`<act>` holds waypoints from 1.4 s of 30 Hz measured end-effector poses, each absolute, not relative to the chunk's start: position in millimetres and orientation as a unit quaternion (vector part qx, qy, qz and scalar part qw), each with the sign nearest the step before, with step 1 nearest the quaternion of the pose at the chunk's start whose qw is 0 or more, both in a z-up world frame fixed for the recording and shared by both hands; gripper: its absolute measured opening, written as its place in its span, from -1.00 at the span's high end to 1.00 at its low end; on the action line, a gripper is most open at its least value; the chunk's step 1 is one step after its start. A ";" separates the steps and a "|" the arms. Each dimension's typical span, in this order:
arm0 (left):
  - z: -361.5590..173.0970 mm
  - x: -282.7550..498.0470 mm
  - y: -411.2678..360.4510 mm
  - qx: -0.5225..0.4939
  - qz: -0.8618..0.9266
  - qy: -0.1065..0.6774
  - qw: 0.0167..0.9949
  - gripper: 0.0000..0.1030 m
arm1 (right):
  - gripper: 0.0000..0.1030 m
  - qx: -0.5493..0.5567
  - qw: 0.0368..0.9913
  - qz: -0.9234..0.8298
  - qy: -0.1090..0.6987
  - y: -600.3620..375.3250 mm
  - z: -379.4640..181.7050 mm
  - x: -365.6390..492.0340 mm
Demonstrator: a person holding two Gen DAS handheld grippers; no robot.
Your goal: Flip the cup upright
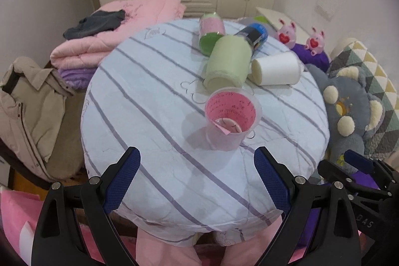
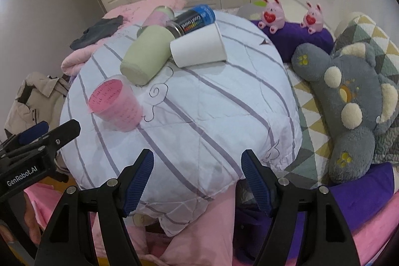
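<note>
**Tongs both spread, nothing gripped; pink cup upright on table**

Left tongs (image 1: 197,181): fingers wide apart, empty, above the near edge of the round table (image 1: 149,131), which is covered in a striped white cloth. Right tongs (image 2: 197,178): same, spread and empty, over the near edge.

Pink cup (image 1: 230,117): translucent, pink paper liner with handwriting inside, standing mouth up near table centre, just ahead of the left tongs, not touching them. In the right wrist view it sits far left (image 2: 116,104), well apart from the right tongs.

Behind it, a cluster lying on their sides:
- light green cup (image 1: 228,64), base toward the pink cup, close but contact unclear
- white cup (image 1: 275,69), beside the light green one, touching
- blue-and-black can (image 1: 254,35), behind those two
- pink-and-green cup (image 1: 210,31), far edge

Off-table: grey plush (image 2: 349,101) right, two pink plush toys (image 2: 271,13), folded pink quilt (image 1: 99,36), beige jacket (image 1: 27,106) left.
</note>
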State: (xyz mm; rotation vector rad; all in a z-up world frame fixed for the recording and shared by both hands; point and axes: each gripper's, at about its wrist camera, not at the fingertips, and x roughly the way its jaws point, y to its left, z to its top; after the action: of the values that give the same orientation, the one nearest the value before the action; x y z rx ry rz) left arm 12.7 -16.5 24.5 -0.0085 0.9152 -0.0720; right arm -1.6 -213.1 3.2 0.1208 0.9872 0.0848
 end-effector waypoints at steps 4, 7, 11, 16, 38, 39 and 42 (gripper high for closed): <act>34.4 4.3 -15.0 0.001 -0.042 0.412 0.910 -0.82 | -0.44 0.057 0.894 0.045 0.441 -207.6 10.5 -9.4; 37.7 0.7 -13.9 0.009 -0.042 0.393 0.919 -0.82 | -0.44 0.043 0.908 0.037 0.415 -202.4 16.4 -14.6; 39.8 -8.0 -12.0 0.011 -0.057 0.346 0.936 -0.82 | -0.44 0.054 0.928 0.030 0.367 -201.4 24.0 -25.9; 35.0 -13.9 -12.6 0.010 -0.053 0.303 0.952 -0.82 | -0.44 0.061 0.942 0.023 0.328 -197.2 23.4 -34.1; 9.2 -24.8 -3.7 0.004 -0.035 0.168 0.985 -0.83 | -0.44 0.027 0.980 0.003 0.196 -170.5 3.7 -49.6; 7.9 -24.9 -3.2 0.002 -0.034 0.165 0.986 -0.83 | -0.44 0.027 0.980 0.003 0.195 -170.3 2.3 -49.1; 4.9 -25.5 -2.4 0.005 -0.029 0.157 0.987 -0.83 | -0.44 0.019 0.983 -0.002 0.184 -167.7 0.2 -50.7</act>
State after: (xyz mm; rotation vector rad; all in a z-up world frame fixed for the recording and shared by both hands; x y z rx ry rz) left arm -25.5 -2.4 4.9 0.0095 0.3163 -0.0586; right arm -50.7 -167.7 0.2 0.0378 0.3702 -0.0039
